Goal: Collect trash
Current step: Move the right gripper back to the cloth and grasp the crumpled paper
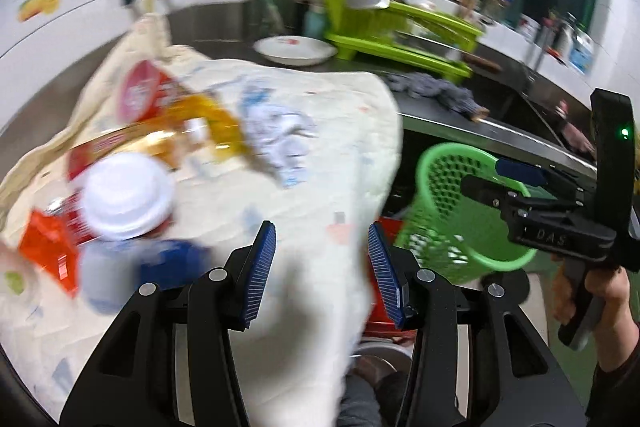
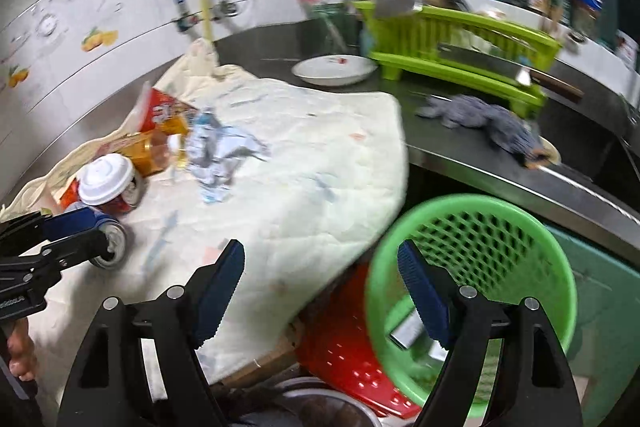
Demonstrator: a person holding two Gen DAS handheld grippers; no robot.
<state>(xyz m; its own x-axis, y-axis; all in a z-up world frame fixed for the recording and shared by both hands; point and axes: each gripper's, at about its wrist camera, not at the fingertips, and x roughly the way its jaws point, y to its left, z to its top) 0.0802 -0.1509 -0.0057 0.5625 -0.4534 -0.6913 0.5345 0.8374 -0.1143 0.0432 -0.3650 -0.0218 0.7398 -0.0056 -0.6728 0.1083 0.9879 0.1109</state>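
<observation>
Trash lies on a cream cloth spread over the counter: a white-lidded cup against a red can, a blue can on its side, crumpled paper and a yellow-red wrapper. A green perforated basket stands below the counter edge, with a few scraps inside. My right gripper is open between the cloth's edge and the basket rim, holding nothing. My left gripper is open above the cloth, with the blue can just to its left. The right gripper shows in front of the basket.
A lime dish rack with a steel bowl, a white plate and a grey rag sit on the steel counter. A red slotted crate and a metal pot lie under the cloth's overhang. A hand grips the right tool.
</observation>
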